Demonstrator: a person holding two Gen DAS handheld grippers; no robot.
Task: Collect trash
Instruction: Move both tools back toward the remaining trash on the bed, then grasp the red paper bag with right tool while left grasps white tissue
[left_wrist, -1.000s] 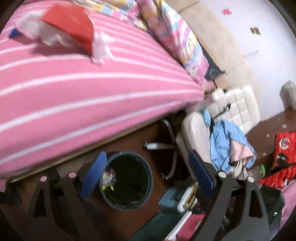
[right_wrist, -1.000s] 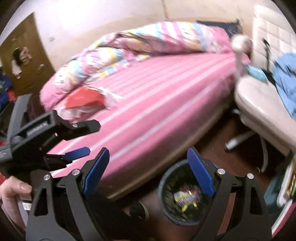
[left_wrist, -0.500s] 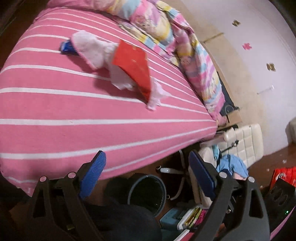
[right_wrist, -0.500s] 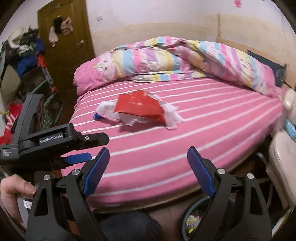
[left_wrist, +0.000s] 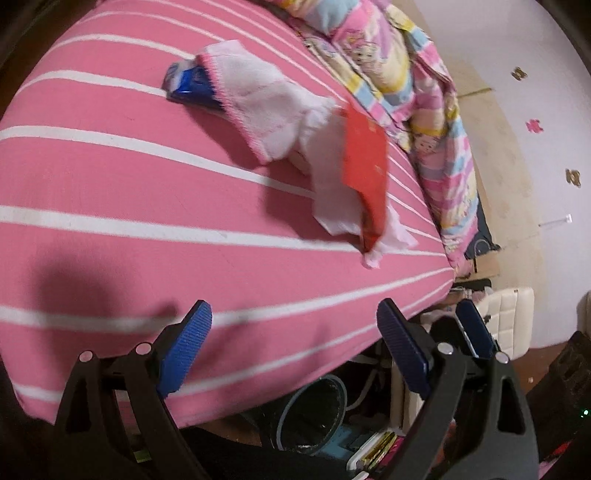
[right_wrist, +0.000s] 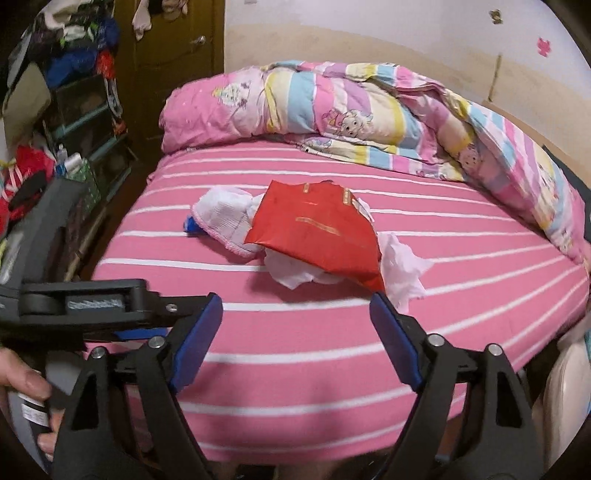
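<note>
A small heap of trash lies near the middle of the pink striped bed (right_wrist: 295, 332): a red paper bag (right_wrist: 317, 232) on top, crumpled white tissue (right_wrist: 402, 269) spilling out beneath it and to its right, a white sock with a pink edge (right_wrist: 225, 218) touching its left side, and a blue wrapper (right_wrist: 192, 227) half tucked under the sock. The right tool (right_wrist: 295, 343) hovers over the near part of the bed with its blue pads spread wide and nothing between them; the heap sits just beyond its tips, roughly centred in the gap. The left tool (left_wrist: 293, 347) is likewise wide open and empty, held over the bed's edge, with the red paper bag (left_wrist: 364, 166), sock (left_wrist: 258, 107) and blue wrapper (left_wrist: 186, 83) well ahead of it. In the right wrist view the left tool's black body (right_wrist: 85, 306) shows at the left, gripped by the person's hand (right_wrist: 22, 384). Below the bed edge, on the floor, a round bin (left_wrist: 314, 413) stands upright; its dark interior is too dim to tell what it holds. A rolled patterned quilt (right_wrist: 332, 110) lies along the far side of the bed.
</note>
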